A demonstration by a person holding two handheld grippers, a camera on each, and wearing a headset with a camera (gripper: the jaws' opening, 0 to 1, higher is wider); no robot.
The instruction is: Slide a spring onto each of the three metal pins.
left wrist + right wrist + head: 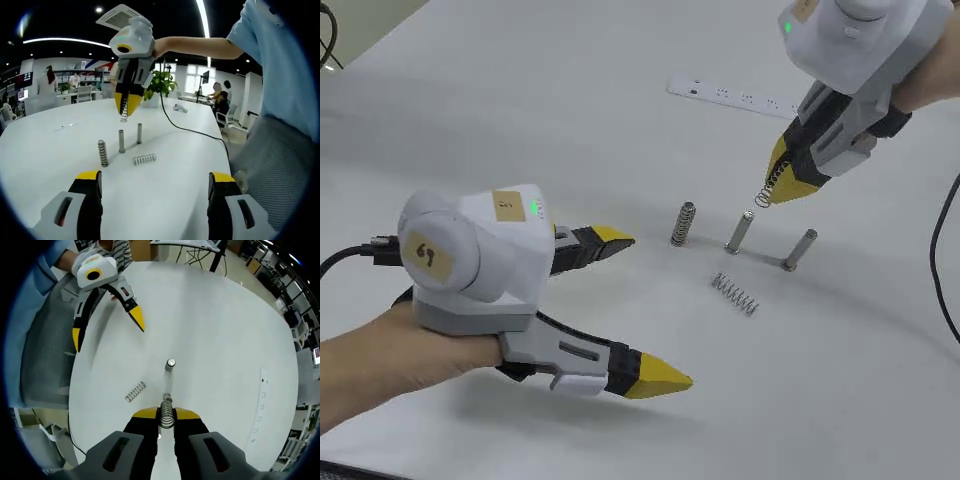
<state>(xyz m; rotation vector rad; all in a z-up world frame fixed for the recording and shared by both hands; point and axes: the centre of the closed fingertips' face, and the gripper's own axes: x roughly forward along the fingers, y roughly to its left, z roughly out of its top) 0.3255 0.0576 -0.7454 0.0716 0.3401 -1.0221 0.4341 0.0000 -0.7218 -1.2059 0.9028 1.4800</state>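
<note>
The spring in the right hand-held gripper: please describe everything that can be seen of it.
The spring is a thin coil of grey, shiny metal wire. The right hand-held gripper pinches its upper end between yellow fingertips, so it hangs in the air, tilted, free end pointing down. It is just above the bare middle pin, with a small gap between them. It touches only the fingertips.

A broad white tabletop [520,120] sits in an open office. A white power strip [735,97] lies on it at the upper right of the head view. In the left gripper view, light strips [202,15] glow on a dark ceiling [60,17] at top, a potted plant [161,82] stands at centre, desks and chairs [82,94] at left
</note>
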